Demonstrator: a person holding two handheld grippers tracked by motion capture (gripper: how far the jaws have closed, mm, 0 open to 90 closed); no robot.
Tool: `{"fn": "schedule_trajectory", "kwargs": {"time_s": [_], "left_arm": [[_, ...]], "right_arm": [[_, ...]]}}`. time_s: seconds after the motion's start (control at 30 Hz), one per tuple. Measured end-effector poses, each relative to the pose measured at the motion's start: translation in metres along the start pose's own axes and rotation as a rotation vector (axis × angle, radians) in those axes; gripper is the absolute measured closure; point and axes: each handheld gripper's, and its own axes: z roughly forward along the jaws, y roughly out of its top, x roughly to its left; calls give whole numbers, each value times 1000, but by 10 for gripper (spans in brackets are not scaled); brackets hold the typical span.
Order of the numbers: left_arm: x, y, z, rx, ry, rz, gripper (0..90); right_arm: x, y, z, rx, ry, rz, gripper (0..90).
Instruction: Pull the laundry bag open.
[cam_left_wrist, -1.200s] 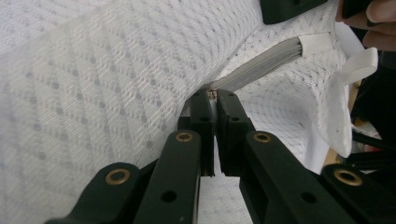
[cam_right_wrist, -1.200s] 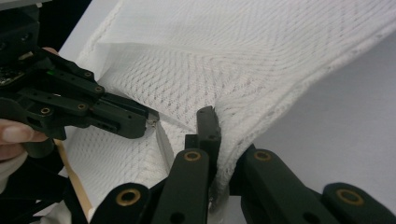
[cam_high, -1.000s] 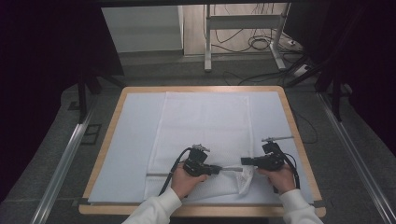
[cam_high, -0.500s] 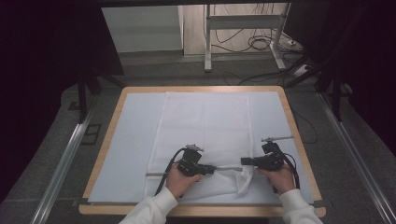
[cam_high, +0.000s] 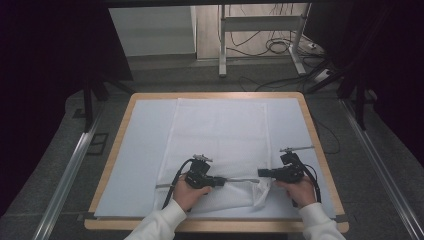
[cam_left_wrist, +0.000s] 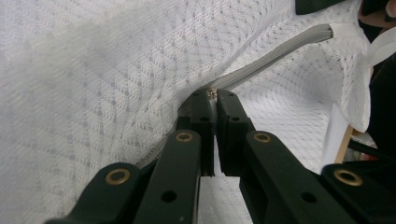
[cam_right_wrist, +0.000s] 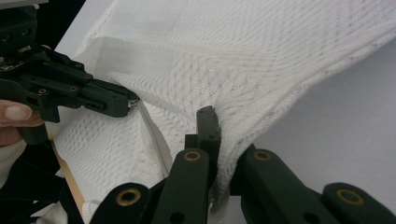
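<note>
Near the table's (cam_high: 320, 150) front edge, the left tool (cam_left_wrist: 212, 95) pinches the mesh bag's (cam_high: 220, 130) zipper pull (cam_left_wrist: 213, 92); the right tool (cam_right_wrist: 219, 140) clamps the bag's corner.

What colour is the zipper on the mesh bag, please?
Grey, against the white mesh bag; the zipper shows best in the left gripper view.

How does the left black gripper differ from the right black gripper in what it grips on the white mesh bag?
The left black gripper pinches the small metal zipper pull on the grey zipper; the right black gripper clamps the fabric of the white mesh bag at its corner. In the high view, each points toward the other. Both are shut.
</note>
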Motion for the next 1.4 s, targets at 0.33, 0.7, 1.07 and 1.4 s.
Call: {"fn": "schedule_trajectory", "kwargs": {"time_s": [0.33, 0.7, 1.07, 1.4], "left_arm": [[1, -4, -2, 6, 5, -5, 870], [5, -7, -7, 3, 12, -10, 870], [12, -12, -17, -8, 26, -29, 870], [19, -15, -25, -17, 52, -39, 870]], "right_arm": [[0, 0, 0, 0, -3, 0, 886], [0, -1, -1, -6, -3, -2, 886], [0, -1, -2, -12, -2, 0, 886], [-2, -1, -3, -12, -8, 3, 885]]}}
